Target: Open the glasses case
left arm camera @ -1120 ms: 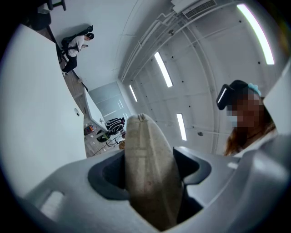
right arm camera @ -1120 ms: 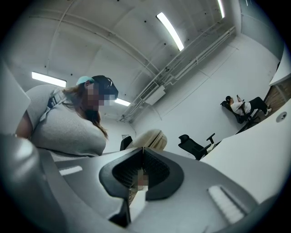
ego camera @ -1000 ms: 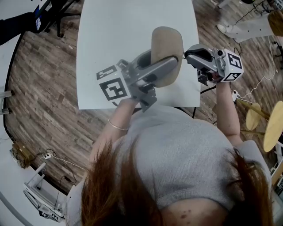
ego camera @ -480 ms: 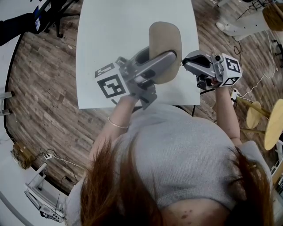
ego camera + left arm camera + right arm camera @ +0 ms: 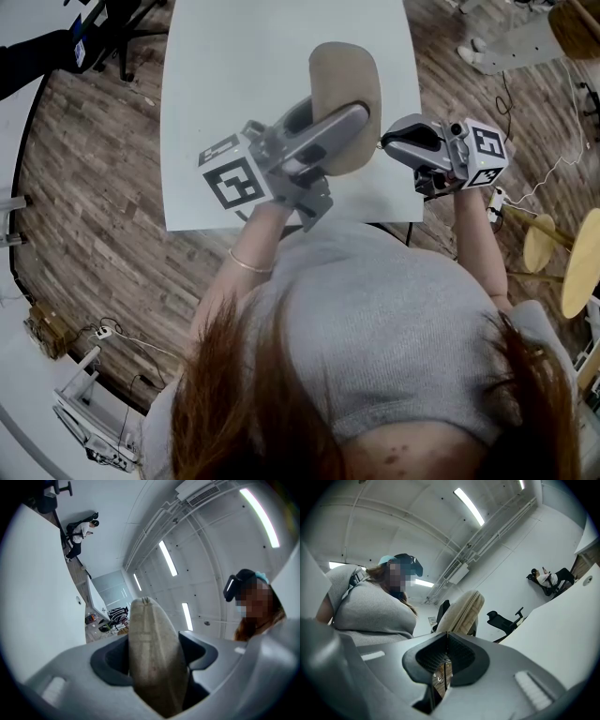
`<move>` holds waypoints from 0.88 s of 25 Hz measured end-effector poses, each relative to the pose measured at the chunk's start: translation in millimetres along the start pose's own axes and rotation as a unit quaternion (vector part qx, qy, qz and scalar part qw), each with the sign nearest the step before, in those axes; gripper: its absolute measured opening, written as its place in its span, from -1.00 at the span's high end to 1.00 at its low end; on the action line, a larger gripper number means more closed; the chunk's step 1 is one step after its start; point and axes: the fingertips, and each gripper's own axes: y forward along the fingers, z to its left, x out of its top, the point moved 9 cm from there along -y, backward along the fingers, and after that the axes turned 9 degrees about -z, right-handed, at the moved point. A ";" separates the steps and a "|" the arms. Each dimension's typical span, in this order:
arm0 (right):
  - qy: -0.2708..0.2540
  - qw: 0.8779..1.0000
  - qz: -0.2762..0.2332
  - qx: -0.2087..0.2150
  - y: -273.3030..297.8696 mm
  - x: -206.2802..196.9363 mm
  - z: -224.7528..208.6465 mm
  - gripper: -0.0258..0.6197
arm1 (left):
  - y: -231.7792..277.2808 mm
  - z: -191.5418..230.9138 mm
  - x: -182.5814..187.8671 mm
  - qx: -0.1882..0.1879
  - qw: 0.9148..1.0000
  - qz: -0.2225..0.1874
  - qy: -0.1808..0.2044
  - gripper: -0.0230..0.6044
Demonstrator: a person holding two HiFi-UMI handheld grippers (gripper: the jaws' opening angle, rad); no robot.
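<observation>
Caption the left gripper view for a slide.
Left gripper holds a beige glasses case upright, edge-on between its jaws, against ceiling lights.

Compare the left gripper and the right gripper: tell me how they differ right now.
The left gripper has its jaws apart, clamped on the beige glasses case; the right gripper has its jaws shut together on nothing. The left gripper comes at the case from the person's left; the right gripper's tip sits by the case's right edge, and whether it touches cannot be told. Both are grey and aim toward the case.
</observation>
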 end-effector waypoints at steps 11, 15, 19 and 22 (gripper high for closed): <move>0.011 1.000 0.012 0.003 6.1 -10.4 5.1 0.89 | -1.4 0.5 4.5 0.010 1.000 -0.026 0.002 -0.06; 0.017 1.000 0.009 0.004 8.0 -14.2 7.0 0.89 | 0.4 0.4 6.1 0.010 0.999 -0.034 0.004 -0.06; 0.026 1.000 -0.004 0.005 7.2 -16.5 7.3 0.89 | 4.0 1.2 7.0 0.012 0.999 -0.040 0.001 -0.06; 0.031 0.999 -0.009 0.005 8.6 -19.2 6.5 0.89 | 4.2 2.2 8.0 0.013 0.999 -0.043 0.003 -0.06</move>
